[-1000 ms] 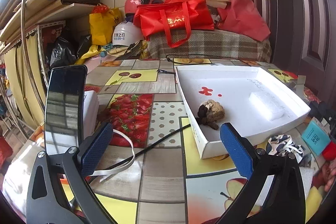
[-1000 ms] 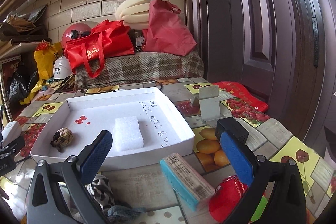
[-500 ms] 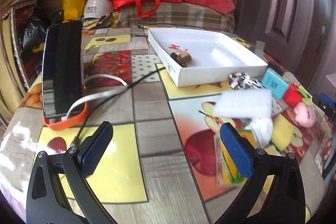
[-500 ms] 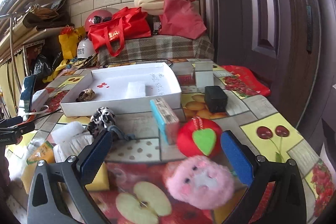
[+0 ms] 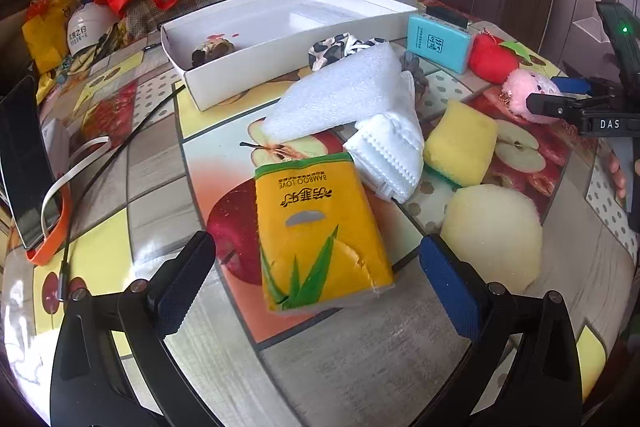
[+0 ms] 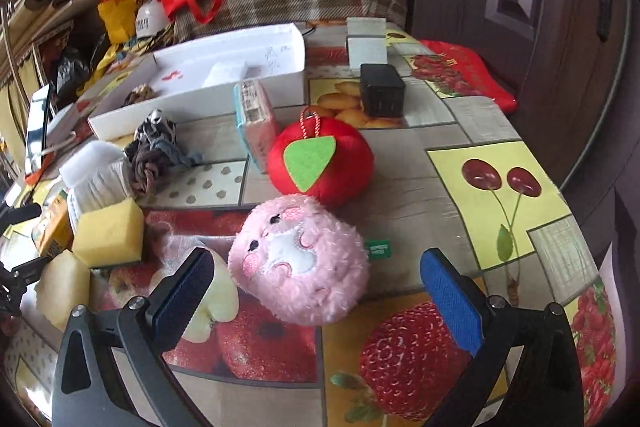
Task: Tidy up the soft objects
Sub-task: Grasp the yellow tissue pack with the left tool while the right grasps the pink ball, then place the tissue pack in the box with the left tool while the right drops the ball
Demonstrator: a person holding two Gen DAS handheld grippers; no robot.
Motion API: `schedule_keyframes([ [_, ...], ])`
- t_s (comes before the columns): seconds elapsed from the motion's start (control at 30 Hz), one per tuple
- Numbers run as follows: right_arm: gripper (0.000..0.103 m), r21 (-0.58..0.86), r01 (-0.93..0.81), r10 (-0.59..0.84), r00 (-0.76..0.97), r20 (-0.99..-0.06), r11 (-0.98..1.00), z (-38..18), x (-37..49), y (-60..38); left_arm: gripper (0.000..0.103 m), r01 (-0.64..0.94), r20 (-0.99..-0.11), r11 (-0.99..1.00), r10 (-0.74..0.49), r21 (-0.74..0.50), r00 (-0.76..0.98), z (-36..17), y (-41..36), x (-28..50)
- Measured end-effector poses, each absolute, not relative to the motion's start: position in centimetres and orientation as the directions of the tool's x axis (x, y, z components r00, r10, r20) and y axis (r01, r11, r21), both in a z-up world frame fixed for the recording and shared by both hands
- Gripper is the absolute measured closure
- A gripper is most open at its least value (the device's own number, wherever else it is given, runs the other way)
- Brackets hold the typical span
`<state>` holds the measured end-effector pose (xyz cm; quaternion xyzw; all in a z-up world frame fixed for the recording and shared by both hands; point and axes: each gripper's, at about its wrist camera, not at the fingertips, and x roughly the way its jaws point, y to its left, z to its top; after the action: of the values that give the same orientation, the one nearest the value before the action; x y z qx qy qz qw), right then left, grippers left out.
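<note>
Fruit-print tabletop (image 5: 152,163) crowded with soft things beside a white tray (image 5: 224,83).
My left hand-held gripper (image 5: 316,283) is spread wide around the yellow tissue pack (image 5: 316,227); my right hand-held gripper (image 6: 316,291) gapes around the pink plush (image 6: 300,259), gripping neither.

The phone (image 5: 22,163) is cut by the left edge of the left view. A white foam sheet (image 5: 344,95) covers part of the patterned cloth (image 5: 340,47). The writing inside the tray (image 6: 280,59), upper middle of the right view, is too small to read.
</note>
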<state>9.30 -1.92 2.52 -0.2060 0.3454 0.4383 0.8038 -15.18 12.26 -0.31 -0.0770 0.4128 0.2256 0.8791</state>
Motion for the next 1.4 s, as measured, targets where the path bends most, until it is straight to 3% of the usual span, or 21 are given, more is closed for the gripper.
schedule_keyframes([
  [0.1,0.000,-0.089,-0.845,0.533,0.410,-0.740,0.527,1.9,9.2,-0.7,0.004,-0.470,-0.783,0.882,0.323,0.044,0.532,-0.8,12.9,-14.7],
  [0.13,0.001,-0.089,-0.851,0.520,0.395,-0.757,0.518,1.6,9.3,-0.3,0.013,-0.477,-0.780,0.878,0.322,0.034,0.537,-0.7,13.1,-14.9],
  [0.17,0.006,-0.082,-0.857,0.512,0.378,-0.771,0.509,1.2,9.5,-0.1,0.018,-0.482,-0.777,0.876,0.320,0.024,0.542,-0.7,13.3,-15.1],
  [0.2,0.029,-0.064,-0.863,0.515,0.357,-0.779,0.502,1.1,9.7,0.0,0.030,-0.482,-0.774,0.876,0.314,0.013,0.550,-0.6,13.3,-15.4],
  [0.23,0.039,-0.056,-0.862,0.531,0.360,-0.767,0.503,1.4,9.7,-0.3,0.047,-0.483,-0.769,0.876,0.312,0.005,0.558,-0.5,13.3,-15.8],
  [0.27,0.039,-0.058,-0.862,0.533,0.363,-0.764,0.503,1.5,9.6,-0.5,0.054,-0.483,-0.763,0.876,0.310,-0.003,0.567,-0.4,13.2,-16.1],
  [0.37,0.043,-0.058,-0.880,0.583,0.361,-0.728,0.472,2.5,8.4,-1.2,0.054,-0.490,-0.738,0.870,0.297,-0.052,0.606,0.1,13.2,-17.7],
  [0.47,0.043,-0.072,-0.894,0.677,0.385,-0.627,0.442,4.4,6.5,-3.0,0.054,-0.513,-0.640,0.855,0.354,-0.073,0.682,1.8,12.8,-19.9],
  [0.6,0.042,-0.028,-0.878,0.760,0.430,-0.488,0.479,6.0,6.2,-4.8,0.054,-0.604,-0.474,0.796,0.546,0.037,0.691,3.8,12.6,-20.9],
  [0.73,0.041,0.014,-0.833,0.755,0.494,-0.432,0.553,6.1,7.9,-3.5,0.054,-0.673,-0.343,0.732,0.662,0.107,0.666,4.8,14.2,-19.8],
  [1.07,0.041,-0.052,-0.841,0.765,0.515,-0.386,0.539,6.1,7.7,3.4,0.054,-0.749,-0.308,0.658,0.729,0.071,0.611,5.1,20.4,-15.2],
  [1.4,0.041,0.005,-0.819,0.762,0.532,-0.369,0.574,6.3,9.4,10.5,0.054,-0.806,-0.329,0.592,0.763,0.008,0.557,5.1,24.8,-11.7],
])
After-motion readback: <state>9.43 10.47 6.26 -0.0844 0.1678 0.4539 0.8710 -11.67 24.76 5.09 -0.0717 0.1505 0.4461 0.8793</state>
